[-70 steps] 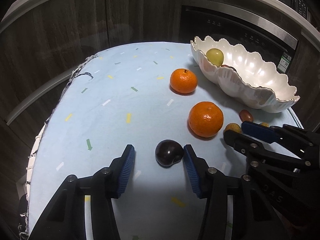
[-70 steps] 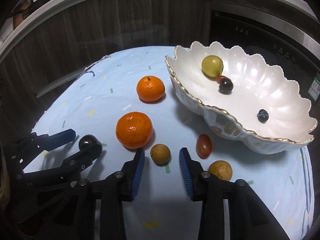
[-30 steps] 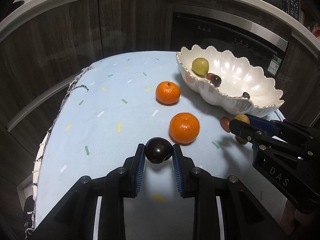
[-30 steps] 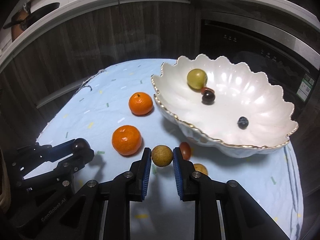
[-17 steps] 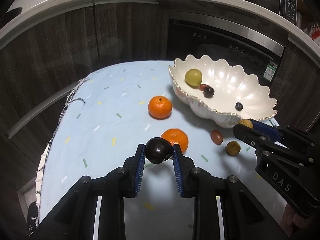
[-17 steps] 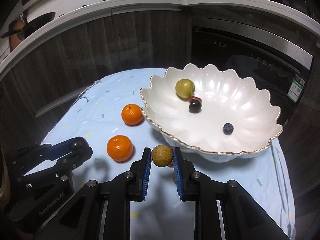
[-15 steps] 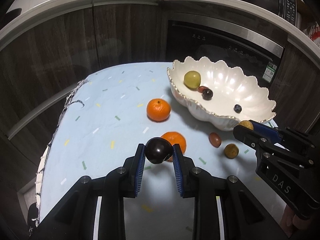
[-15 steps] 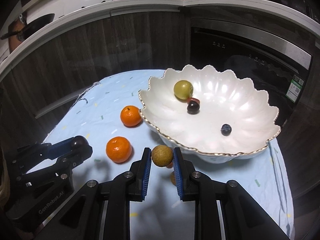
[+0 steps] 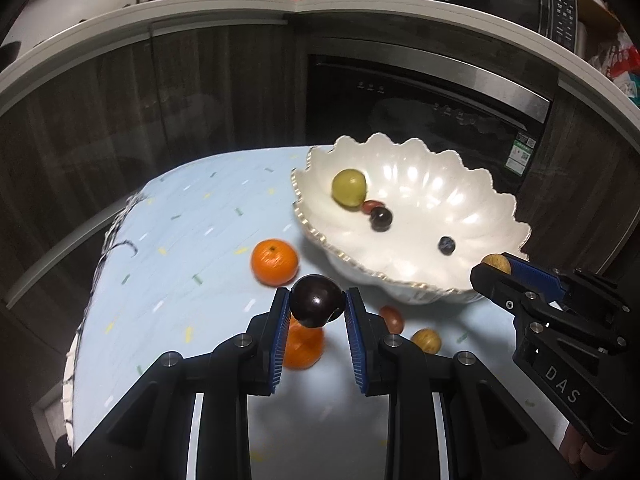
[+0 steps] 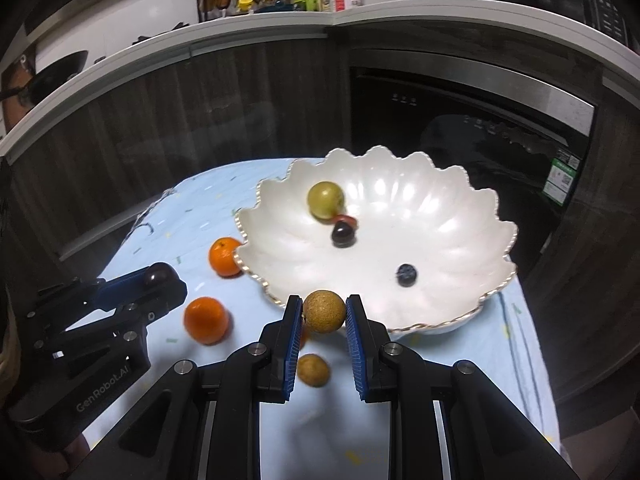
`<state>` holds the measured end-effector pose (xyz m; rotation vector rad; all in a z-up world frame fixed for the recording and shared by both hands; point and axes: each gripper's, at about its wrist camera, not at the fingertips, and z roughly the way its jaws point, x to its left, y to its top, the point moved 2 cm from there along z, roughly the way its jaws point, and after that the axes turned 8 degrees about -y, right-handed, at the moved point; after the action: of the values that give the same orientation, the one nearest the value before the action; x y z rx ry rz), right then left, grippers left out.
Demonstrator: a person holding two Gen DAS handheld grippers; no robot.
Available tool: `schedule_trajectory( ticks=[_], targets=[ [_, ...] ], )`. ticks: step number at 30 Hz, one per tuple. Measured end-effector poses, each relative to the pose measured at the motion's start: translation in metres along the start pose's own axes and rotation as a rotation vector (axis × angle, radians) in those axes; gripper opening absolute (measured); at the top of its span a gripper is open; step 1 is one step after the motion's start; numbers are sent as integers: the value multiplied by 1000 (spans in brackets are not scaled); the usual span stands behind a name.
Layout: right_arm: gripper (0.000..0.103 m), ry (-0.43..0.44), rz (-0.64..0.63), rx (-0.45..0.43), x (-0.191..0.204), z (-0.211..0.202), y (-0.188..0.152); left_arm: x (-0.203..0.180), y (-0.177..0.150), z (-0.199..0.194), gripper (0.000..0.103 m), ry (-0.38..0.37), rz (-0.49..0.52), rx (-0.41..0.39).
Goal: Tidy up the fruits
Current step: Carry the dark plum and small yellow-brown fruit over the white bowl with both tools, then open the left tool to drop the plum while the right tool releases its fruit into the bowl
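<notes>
My white scalloped bowl [image 10: 440, 216] with its gold rim sits on the worktop [image 9: 192, 240] under a pale blue cloth. In the bowl lie a yellow-green fruit [image 10: 325, 200], a small red fruit [image 10: 347, 220] touching a dark round one [image 10: 343, 235], and a blueberry [image 10: 406, 275] apart from them.

My left gripper [image 9: 317, 308] has its jaws clamped on a dark plum [image 9: 316, 306], held above the cloth just short of the bowl's rim. My right gripper [image 10: 323, 312] pinches a brown longan [image 10: 323, 311] at the bowl's near edge.

On the cloth remain two oranges [image 10: 225, 257] [image 10: 206, 319], another longan [image 10: 313, 369] and a reddish fruit [image 9: 391, 318].

The left tool reads "GenRobot.AI", the right "DAS".
</notes>
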<state>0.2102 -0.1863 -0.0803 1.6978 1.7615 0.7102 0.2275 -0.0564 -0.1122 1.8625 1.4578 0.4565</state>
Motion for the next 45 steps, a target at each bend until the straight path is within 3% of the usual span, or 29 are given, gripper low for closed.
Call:
schedule_trajectory(
  ticks=[21, 45],
  targets=[
    [24, -95, 68, -16, -45, 10, 21, -24, 42, 38, 28, -56, 34, 11],
    [24, -172, 127, 22, -85, 43, 31, -34, 53, 82, 28, -59, 55, 77]
  ],
)
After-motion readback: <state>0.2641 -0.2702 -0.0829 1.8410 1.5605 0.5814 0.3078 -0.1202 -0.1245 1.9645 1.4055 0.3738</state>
